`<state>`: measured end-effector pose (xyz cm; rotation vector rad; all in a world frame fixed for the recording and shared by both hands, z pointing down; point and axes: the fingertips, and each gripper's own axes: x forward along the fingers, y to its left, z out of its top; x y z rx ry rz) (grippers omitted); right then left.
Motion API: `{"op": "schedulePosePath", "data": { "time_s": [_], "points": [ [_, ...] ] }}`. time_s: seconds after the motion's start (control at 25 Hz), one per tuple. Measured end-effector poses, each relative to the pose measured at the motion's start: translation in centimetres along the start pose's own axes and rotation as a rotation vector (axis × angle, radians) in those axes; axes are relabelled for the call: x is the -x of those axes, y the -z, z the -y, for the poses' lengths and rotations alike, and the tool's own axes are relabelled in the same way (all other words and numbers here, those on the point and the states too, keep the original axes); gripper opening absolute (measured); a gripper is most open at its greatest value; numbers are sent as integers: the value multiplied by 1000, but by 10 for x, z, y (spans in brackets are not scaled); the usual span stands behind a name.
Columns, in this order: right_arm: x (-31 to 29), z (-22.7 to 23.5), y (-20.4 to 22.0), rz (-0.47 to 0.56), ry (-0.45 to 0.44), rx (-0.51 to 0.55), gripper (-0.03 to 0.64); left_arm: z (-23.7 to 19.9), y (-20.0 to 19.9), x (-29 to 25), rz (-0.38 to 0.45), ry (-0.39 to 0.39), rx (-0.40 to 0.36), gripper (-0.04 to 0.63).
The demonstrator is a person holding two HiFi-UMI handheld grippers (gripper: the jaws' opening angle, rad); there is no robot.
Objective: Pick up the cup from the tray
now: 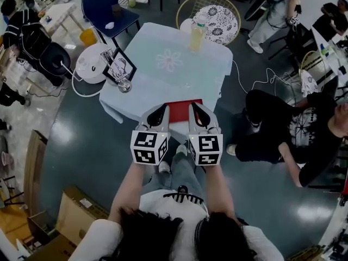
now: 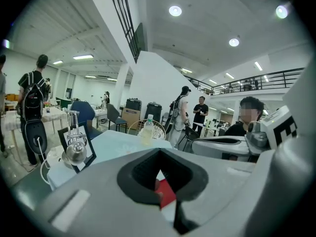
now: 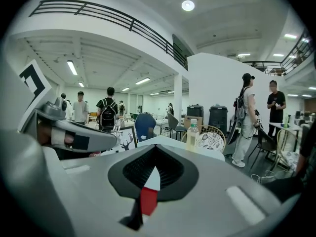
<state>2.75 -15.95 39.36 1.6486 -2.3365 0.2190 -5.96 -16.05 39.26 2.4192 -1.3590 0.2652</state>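
Note:
A shiny round-bodied cup (image 1: 125, 85) stands near the left edge of the pale blue table (image 1: 174, 64), in front of a black picture frame (image 1: 120, 66). In the left gripper view the cup (image 2: 75, 151) and the frame (image 2: 63, 138) sit far left. A red tray (image 1: 183, 105) lies at the table's near edge, mostly hidden by the grippers. My left gripper (image 1: 162, 109) and right gripper (image 1: 194, 108) hover side by side above it, both shut on nothing. Red shows through the slit of the left gripper (image 2: 159, 181) and of the right gripper (image 3: 148, 191).
A bottle of yellowish drink (image 1: 197, 33) stands at the table's far edge. Behind it is a wicker chair (image 1: 215, 16). A white round device (image 1: 89, 64) sits left of the table. A person sits on the floor (image 1: 293, 135) at the right. Cables cross the floor.

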Motion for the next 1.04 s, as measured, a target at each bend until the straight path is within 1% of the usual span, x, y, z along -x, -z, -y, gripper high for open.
{"op": "schedulePosePath", "data": {
  "time_s": [0.12,0.36,0.52,0.72,1.04],
  "points": [
    [13,-8,1,-5,8,-21,20,6,1,12,1,14,-22,0],
    [30,-22,0,-5,21,-2,20,17,0,28,19,40,-33,0],
    [35,-30,-4,-5,15,13,21,21,0,33,22,47,-56,0],
    [38,-35,-5,-4,12,21,21,22,2,36,22,48,-63,0],
    [42,-41,0,-11,6,4,21,24,8,39,21,53,-68,0]
  ]
}}
